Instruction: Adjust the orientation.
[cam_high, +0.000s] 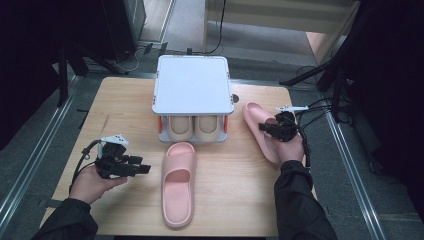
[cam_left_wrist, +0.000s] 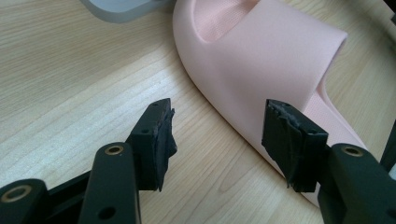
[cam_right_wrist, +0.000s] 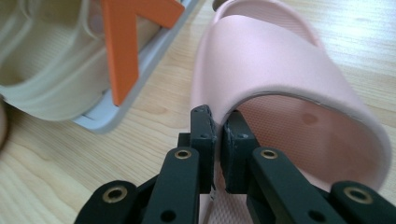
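My right gripper (cam_right_wrist: 217, 140) pinches the strap edge of the right pink slipper (cam_right_wrist: 280, 70) beside the rack (cam_high: 192, 85) | my left gripper (cam_left_wrist: 217, 135) gapes wide beside the left pink slipper (cam_left_wrist: 261, 60) on the bench (cam_high: 125, 100) | no readable writing

— Where is there free room on the table (cam_high: 120, 95)?
— Bare wood left and front. The rack (cam_high: 192, 85) blocks the back middle; one slipper (cam_high: 178, 182) lies centre, another (cam_high: 260, 130) right.
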